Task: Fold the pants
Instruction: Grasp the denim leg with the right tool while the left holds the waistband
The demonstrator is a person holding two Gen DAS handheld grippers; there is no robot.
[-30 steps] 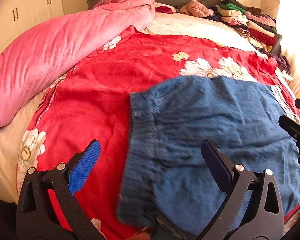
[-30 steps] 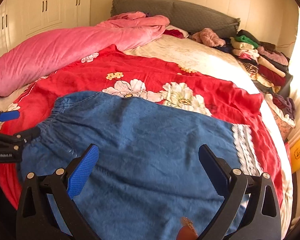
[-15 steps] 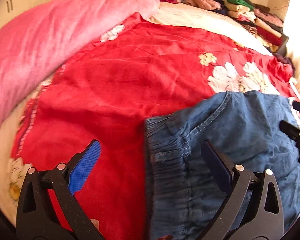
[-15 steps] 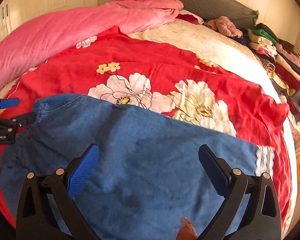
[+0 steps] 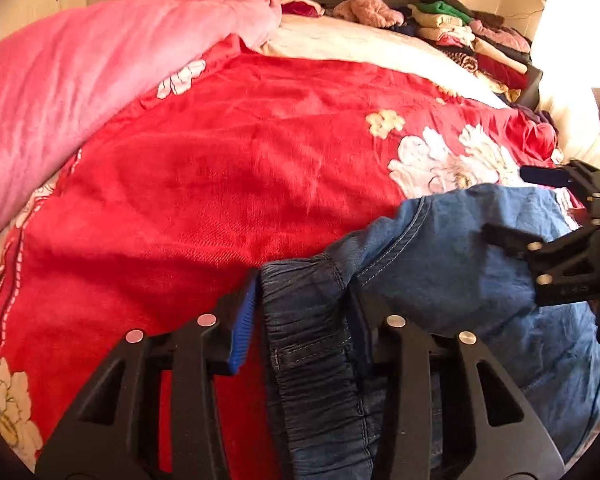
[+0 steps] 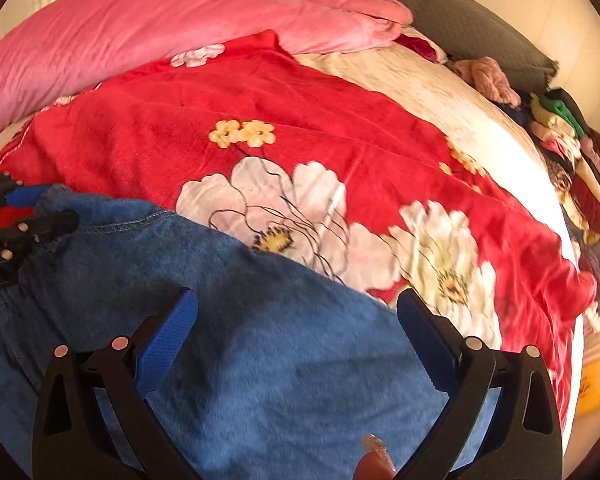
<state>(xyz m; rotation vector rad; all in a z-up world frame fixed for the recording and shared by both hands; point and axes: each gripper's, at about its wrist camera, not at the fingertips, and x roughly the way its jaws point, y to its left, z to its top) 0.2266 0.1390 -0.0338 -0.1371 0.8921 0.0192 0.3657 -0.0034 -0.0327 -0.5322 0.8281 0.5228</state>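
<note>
Pants [image 5: 440,264], one pair: left gripper [image 5: 304,312] closing on waistband, seemingly gripping; right gripper [image 6: 296,324] wide.

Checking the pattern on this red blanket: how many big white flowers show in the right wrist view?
2 on the red blanket: one at centre, bordering the jeans; another to its right. More may lie hidden under the jeans.
</note>
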